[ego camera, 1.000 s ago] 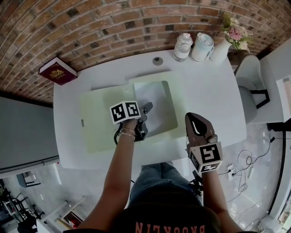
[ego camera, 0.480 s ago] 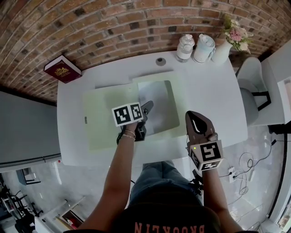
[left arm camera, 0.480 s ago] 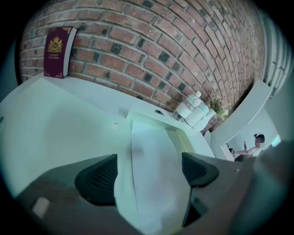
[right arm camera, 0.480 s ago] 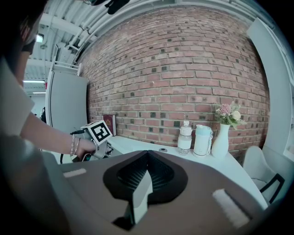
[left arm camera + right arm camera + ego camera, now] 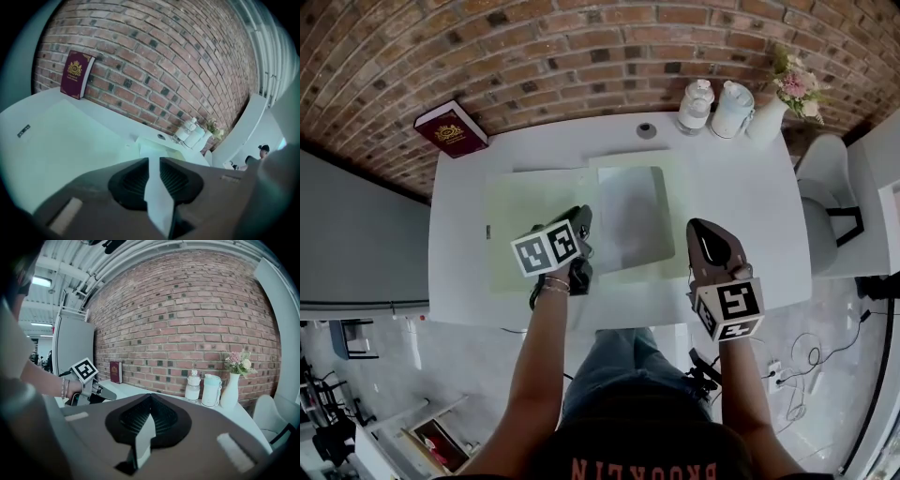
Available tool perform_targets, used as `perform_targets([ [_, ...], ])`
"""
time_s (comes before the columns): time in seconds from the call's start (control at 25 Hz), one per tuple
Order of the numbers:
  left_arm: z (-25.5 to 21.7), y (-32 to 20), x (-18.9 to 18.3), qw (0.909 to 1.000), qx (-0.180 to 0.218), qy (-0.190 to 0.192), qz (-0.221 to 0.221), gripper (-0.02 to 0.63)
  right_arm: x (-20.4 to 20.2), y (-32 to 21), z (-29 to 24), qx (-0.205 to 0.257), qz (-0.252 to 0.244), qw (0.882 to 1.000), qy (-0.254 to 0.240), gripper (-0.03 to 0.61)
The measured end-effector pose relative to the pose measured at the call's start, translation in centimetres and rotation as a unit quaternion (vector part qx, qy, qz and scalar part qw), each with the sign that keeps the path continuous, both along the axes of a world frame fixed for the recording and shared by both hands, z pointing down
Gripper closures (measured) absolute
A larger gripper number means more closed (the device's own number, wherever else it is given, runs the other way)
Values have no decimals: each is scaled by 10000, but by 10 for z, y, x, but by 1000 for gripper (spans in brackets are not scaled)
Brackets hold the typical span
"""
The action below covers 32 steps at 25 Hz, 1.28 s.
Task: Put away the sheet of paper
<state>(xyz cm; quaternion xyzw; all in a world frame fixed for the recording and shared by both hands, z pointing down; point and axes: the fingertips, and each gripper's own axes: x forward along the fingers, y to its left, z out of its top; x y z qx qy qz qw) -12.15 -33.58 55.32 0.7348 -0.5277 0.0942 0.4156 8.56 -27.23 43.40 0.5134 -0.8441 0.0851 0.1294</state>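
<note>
While the left gripper (image 5: 579, 221) was held over the fold of the open folder (image 5: 517, 230) — jaws just narrowed to a slit, nothing pinched — the sheet of paper (image 5: 630, 217) was found just right of it, long axis toward the wall. The right gripper (image 5: 703, 231), jaws closed and empty, was held farther off.

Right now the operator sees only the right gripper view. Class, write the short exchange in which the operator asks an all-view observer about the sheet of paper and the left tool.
Operator: Where is the sheet of paper?
Observer: In the head view it lies flat in the right half of an open pale green folder.
Operator: Where is the left tool?
Observer: Over the folder's middle fold, left of the sheet.
Operator: Gripping anything?
Observer: Its own view shows jaws that have just been closing, a narrow gap left, and nothing gripped that I can see.
</note>
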Motion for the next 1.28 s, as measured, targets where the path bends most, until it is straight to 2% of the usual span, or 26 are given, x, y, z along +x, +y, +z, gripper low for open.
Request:
perform_targets([
  [0.08, -8, 5, -12, 9995, 147, 46, -270, 614, 0, 0, -2, 63, -50, 10000, -22, 578],
  [0.24, -29, 18, -25, 9971, 577, 31, -486, 614, 1, 4, -7, 160, -189, 9997, -68, 578],
  [0.4, -50, 33, -29, 9931, 1060, -53, -498, 614, 2, 8, -12, 259, -282, 9992, -104, 578],
  [0.56, -70, 45, -32, 9877, 1448, -506, -303, 614, 3, 11, -20, 404, -294, 9987, -128, 578],
  [0.68, -95, 49, -32, 9785, 1883, -820, -192, 615, 3, 13, -31, 527, -272, 9981, -153, 580],
  [0.92, -152, 60, -20, 9544, 2699, -1275, 81, 615, 2, 20, -58, 763, -160, 9966, -249, 580],
  [1.28, -230, 80, -24, 9217, 3555, -1543, 160, 615, -5, 34, -113, 1176, 84, 9927, -257, 581],
])
